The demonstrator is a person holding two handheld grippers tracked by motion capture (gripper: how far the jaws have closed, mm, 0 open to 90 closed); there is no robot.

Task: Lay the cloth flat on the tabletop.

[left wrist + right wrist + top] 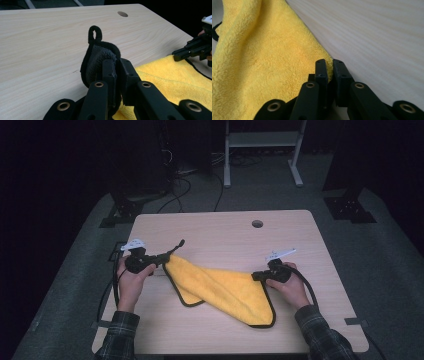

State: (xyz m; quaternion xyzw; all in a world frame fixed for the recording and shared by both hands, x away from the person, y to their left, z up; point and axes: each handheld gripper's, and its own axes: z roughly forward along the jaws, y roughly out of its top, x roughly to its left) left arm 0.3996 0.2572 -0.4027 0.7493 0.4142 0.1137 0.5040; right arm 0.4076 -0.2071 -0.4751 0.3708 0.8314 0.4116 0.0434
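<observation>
From the high view, a yellow cloth [225, 290] with dark piping lies slack and partly folded across the near middle of the bench [220, 227], one corner drawn up toward ten o'clock where the left gripper [161, 258] has it, its three o'clock edge meeting the right gripper [256, 276]. It sags and creases freely between the two holds, so it is judged light, soft and quite limp: nothing stiff to lever against, nothing fragile, and likely to drape or slip if gripped by too little material. In the left gripper view, the fingers [110, 72] are pressed together on the corner of the cloth [175, 80], pinching the dark piped edge and its grey underside, with a small hanging loop [95, 33] standing up at twelve o'clock above them; the bound hem looks the firmest place to take hold. In the right gripper view, the fingers [321, 71] are closed on the plush edge of the cloth [267, 62], which spreads away toward ten o'clock, bare bench at two o'clock; only a thin lip of pile sits between them, so that hold is judged the less secure.
</observation>
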